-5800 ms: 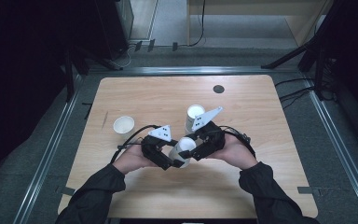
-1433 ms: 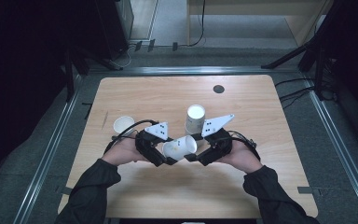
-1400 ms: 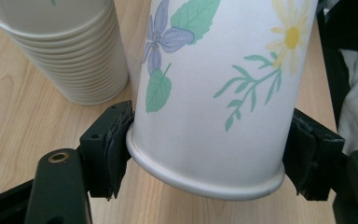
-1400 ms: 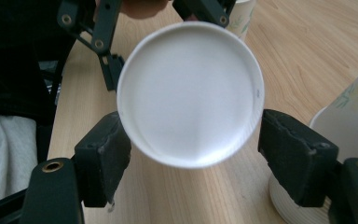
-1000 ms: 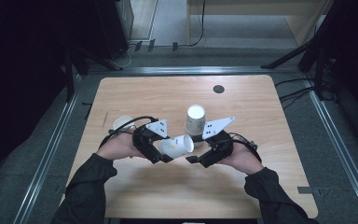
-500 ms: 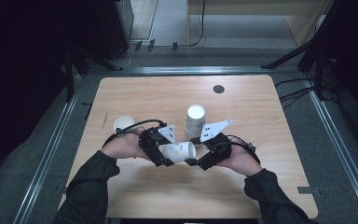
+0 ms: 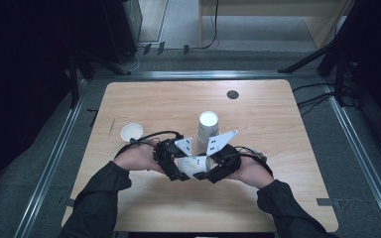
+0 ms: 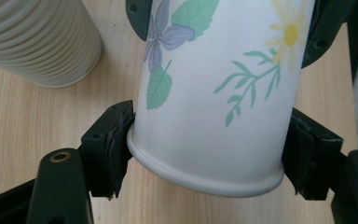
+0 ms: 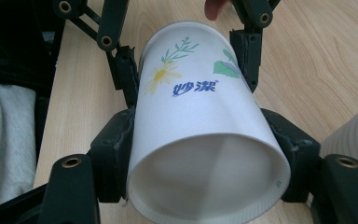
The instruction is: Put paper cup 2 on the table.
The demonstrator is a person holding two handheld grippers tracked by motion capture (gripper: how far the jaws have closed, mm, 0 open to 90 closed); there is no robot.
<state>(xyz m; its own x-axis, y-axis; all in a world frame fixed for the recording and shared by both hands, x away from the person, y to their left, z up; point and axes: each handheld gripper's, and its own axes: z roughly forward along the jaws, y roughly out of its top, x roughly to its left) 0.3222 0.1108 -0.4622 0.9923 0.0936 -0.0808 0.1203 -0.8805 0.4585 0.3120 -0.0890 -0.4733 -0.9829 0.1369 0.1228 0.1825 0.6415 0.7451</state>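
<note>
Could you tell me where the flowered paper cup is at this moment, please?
In the high view the flowered paper cup lies on its side at the table's near middle, clamped between the left gripper and right gripper, just in front of the cup stack.

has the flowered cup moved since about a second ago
Yes. The flowered cup, held between both tongs, has come toward the table's near edge, away from the upside-down cup stack.

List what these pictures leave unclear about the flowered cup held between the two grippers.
- Flowered paper cup: left gripper view cuts off its closed end at the top edge.
- High view: cup too small, half covered by left gripper and right gripper.
- Stacked ribbed cups: count uncertain, cropped.
</note>
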